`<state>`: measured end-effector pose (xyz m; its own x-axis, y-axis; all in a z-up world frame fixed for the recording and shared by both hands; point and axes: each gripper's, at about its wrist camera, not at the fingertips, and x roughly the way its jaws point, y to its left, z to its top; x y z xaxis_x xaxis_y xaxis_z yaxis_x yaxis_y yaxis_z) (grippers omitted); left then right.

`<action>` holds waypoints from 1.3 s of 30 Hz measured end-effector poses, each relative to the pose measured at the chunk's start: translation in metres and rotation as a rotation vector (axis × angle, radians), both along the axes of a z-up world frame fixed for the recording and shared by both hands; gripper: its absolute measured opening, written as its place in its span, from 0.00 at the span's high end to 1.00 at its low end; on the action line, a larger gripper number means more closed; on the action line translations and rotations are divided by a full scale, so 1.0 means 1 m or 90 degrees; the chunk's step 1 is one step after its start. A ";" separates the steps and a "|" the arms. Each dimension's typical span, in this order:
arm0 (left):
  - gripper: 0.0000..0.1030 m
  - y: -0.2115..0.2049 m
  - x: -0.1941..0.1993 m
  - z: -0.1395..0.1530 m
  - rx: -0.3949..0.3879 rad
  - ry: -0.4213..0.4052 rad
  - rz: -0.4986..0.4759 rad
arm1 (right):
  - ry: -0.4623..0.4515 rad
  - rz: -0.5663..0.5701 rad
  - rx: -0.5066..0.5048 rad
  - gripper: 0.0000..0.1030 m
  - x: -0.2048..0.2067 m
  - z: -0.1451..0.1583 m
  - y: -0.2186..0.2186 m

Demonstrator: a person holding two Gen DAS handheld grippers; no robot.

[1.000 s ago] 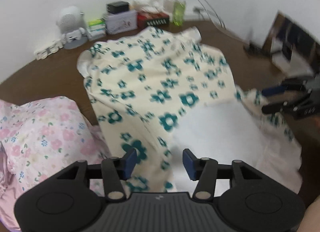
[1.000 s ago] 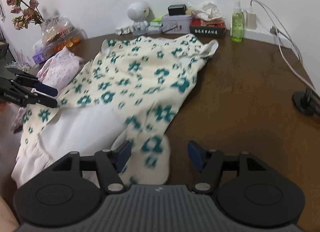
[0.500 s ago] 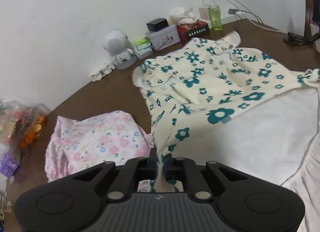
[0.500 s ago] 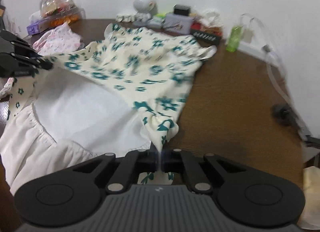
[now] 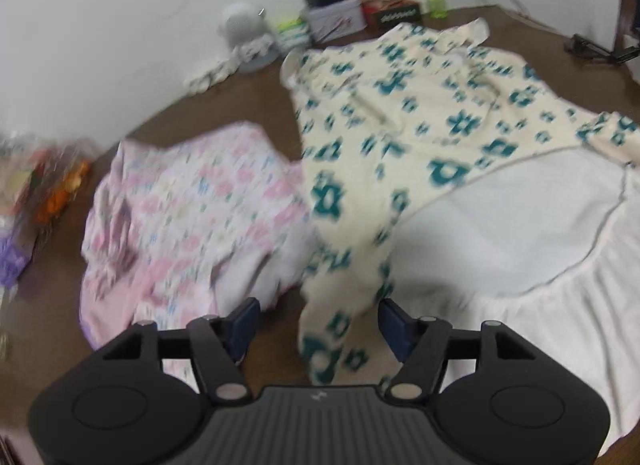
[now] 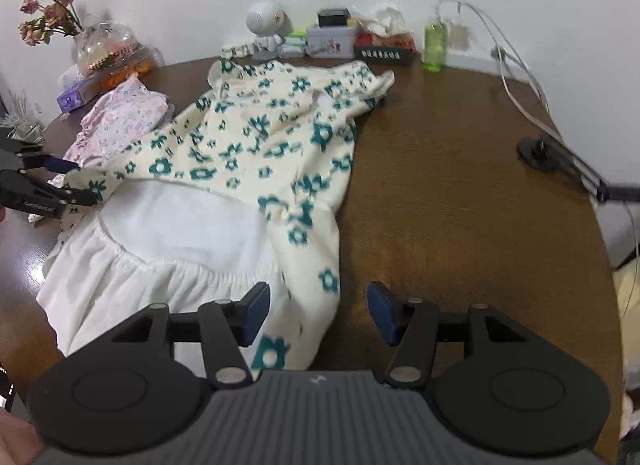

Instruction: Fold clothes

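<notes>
While both grippers gape, the floral dress lies spread.

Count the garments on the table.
2. The cream dress with teal flowers lies spread across the middle, its white lining turned up; the pink floral garment lies bunched to its left. More may lie out of view.

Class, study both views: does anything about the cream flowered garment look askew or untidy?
Yes. The cream flowered garment lies crooked and rumpled on the table, its patterned layer flipped back so the white lining is exposed. Both the left gripper and right gripper are open.
</notes>
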<state>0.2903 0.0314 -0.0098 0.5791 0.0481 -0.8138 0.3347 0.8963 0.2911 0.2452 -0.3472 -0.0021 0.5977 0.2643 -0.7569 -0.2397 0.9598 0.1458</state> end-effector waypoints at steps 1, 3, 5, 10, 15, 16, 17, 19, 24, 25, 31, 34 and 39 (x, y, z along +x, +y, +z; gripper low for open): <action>0.38 0.004 -0.001 -0.004 -0.011 0.008 0.008 | 0.005 -0.005 0.002 0.46 -0.001 -0.006 0.001; 0.38 0.012 -0.004 -0.007 -0.044 0.007 0.024 | 0.005 -0.011 0.000 0.46 -0.002 -0.015 0.008; 0.47 0.018 -0.007 -0.007 -0.075 0.005 0.033 | 0.000 -0.018 0.002 0.49 -0.005 -0.018 0.010; 0.96 0.013 -0.024 -0.007 -0.124 0.015 0.013 | -0.011 -0.039 0.007 0.92 -0.013 -0.024 0.014; 0.96 0.008 -0.040 -0.003 -0.116 0.025 -0.044 | 0.004 -0.036 0.003 0.96 -0.031 -0.021 0.010; 0.96 0.010 -0.043 -0.002 -0.117 0.028 -0.055 | 0.008 -0.035 0.002 0.96 -0.037 -0.020 0.009; 0.96 0.012 -0.045 -0.001 -0.116 0.028 -0.065 | 0.012 -0.033 0.003 0.96 -0.042 -0.020 0.008; 0.95 0.015 -0.051 0.000 -0.119 0.027 -0.071 | 0.013 -0.032 0.009 0.96 -0.053 -0.018 0.005; 0.94 0.014 -0.069 0.018 -0.150 -0.016 -0.080 | -0.016 -0.031 0.022 0.96 -0.074 -0.008 0.002; 0.94 0.013 -0.071 0.024 -0.168 -0.018 -0.093 | -0.023 -0.024 0.027 0.96 -0.077 -0.004 0.004; 0.54 0.004 -0.074 0.030 -0.248 0.058 -0.117 | -0.016 0.027 0.022 0.73 -0.083 0.003 0.016; 0.54 0.006 -0.081 0.028 -0.220 0.035 -0.113 | -0.028 0.003 0.025 0.72 -0.089 0.004 0.010; 0.66 0.012 -0.095 0.037 -0.225 -0.027 -0.119 | -0.103 -0.010 -0.017 0.72 -0.097 0.017 0.015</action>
